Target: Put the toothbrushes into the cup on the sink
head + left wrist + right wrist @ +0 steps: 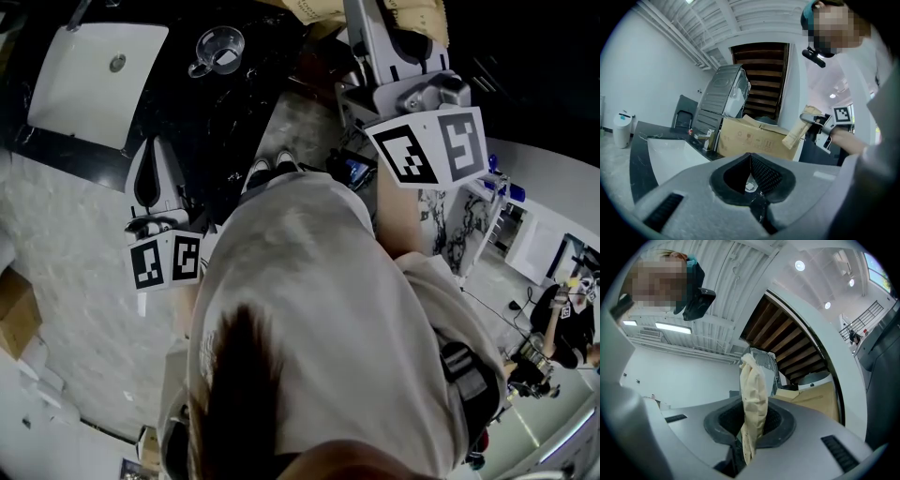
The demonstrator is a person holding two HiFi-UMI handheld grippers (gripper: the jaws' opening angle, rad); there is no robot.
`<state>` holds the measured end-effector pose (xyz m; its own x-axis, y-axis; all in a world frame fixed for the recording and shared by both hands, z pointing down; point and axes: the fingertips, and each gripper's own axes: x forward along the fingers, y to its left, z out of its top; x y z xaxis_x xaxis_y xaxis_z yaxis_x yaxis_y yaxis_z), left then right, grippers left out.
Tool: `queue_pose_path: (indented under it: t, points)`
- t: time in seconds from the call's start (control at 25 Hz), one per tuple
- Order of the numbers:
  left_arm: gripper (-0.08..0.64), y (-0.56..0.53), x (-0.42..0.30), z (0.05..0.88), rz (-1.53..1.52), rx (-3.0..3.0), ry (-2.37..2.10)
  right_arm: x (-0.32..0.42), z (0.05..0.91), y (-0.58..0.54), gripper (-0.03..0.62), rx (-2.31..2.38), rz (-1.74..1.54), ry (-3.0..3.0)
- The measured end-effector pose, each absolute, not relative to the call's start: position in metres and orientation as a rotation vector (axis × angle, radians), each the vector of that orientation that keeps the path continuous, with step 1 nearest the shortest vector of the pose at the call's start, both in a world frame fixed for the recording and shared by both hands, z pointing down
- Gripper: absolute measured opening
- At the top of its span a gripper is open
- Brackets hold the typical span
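The right gripper (751, 422) has its jaws clamped on a cream paper packet (753, 385), which stands up between the pads and sticks well past their tips. The left gripper's (751, 163) jaws are together and empty. The glass cup (222, 47) stands on the dark counter (220, 117) beside the white sink (89, 80), well apart from both.

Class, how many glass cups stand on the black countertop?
1: the clear glass cup with a handle stands on the black marble countertop, right of the white sink basin in the head view. Others may be hidden.
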<state>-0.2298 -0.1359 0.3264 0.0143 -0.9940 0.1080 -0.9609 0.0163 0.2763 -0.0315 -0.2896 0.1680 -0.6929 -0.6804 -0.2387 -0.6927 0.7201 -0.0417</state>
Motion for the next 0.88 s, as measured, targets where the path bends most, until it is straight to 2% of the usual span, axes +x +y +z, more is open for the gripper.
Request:
queue_pose_path:
  t: [0.88]
  points:
    - [0.015,-0.141,-0.235,0.335,-0.187,2.007,-2.003,-0.088,0.176,-0.301,0.048,-0.953,0.022,2.764]
